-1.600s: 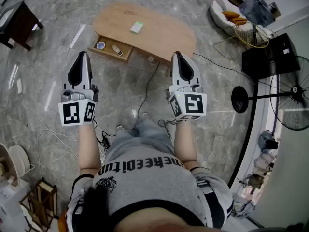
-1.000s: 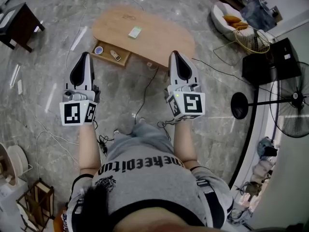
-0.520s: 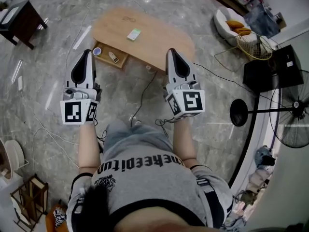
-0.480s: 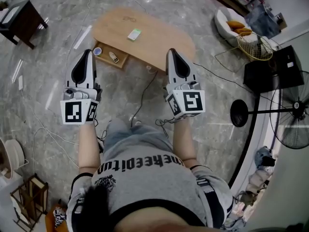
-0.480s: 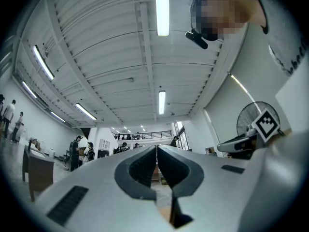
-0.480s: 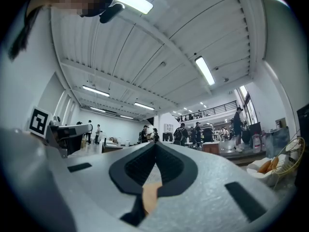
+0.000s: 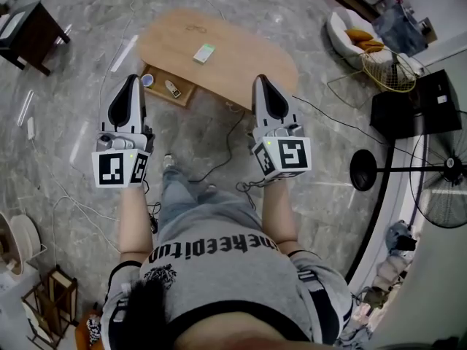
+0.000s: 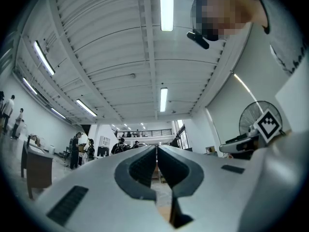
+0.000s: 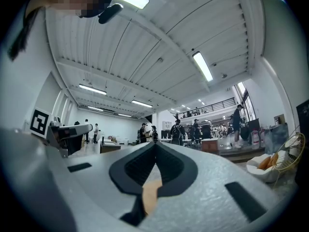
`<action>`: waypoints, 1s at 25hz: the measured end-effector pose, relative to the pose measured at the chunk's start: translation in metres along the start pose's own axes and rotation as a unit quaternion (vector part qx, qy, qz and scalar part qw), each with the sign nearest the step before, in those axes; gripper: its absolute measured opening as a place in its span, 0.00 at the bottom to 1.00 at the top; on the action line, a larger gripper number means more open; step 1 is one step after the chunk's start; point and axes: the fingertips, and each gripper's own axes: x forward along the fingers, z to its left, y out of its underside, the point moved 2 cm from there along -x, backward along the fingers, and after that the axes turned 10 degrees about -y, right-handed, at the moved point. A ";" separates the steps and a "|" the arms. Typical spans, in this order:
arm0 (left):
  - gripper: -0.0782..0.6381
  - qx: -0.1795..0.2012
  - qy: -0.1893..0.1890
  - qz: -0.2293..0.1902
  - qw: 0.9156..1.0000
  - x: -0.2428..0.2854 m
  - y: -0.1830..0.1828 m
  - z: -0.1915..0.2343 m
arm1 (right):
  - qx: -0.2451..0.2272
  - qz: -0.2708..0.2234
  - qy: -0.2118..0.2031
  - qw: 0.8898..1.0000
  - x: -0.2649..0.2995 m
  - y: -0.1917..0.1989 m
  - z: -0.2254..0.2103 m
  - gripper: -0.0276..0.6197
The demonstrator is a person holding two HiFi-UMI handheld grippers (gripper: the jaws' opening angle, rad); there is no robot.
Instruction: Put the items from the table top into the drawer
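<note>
In the head view a small green-and-white packet lies on the oval wooden table. The table's drawer stands pulled out at its near left, holding a round blue-and-white item and a small oblong item. My left gripper is shut and empty, in the air just left of the drawer. My right gripper is shut and empty too, over the table's near edge. Both gripper views look level across the hall, with the left gripper and the right gripper holding nothing.
A dark side table stands far left. At the right are a standing fan, a black box and a white chair with an orange cushion. Cables trail over the marble floor. Several people stand far off.
The person has stepped forward: a foot now shows between the arms and the floor has slid under the view. Both grippers stay shut, side by side, slightly nearer the drawer and table.
</note>
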 end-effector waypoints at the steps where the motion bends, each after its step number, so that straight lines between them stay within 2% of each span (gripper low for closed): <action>1: 0.12 -0.001 0.001 -0.001 1.000 0.006 0.002 0.004 | -0.001 0.001 0.001 1.000 0.006 0.000 -0.001 0.05; 9: 0.12 0.000 0.034 -0.004 0.999 0.068 0.013 0.047 | -0.002 -0.012 0.027 1.000 0.077 -0.005 -0.009 0.05; 16: 0.12 -0.006 0.044 -0.012 0.999 0.116 0.016 0.107 | -0.009 -0.007 0.036 0.999 0.143 -0.004 0.008 0.05; 25: 0.12 -0.010 0.057 -0.011 0.998 0.144 0.027 0.176 | -0.010 -0.010 0.048 0.999 0.208 -0.001 0.038 0.05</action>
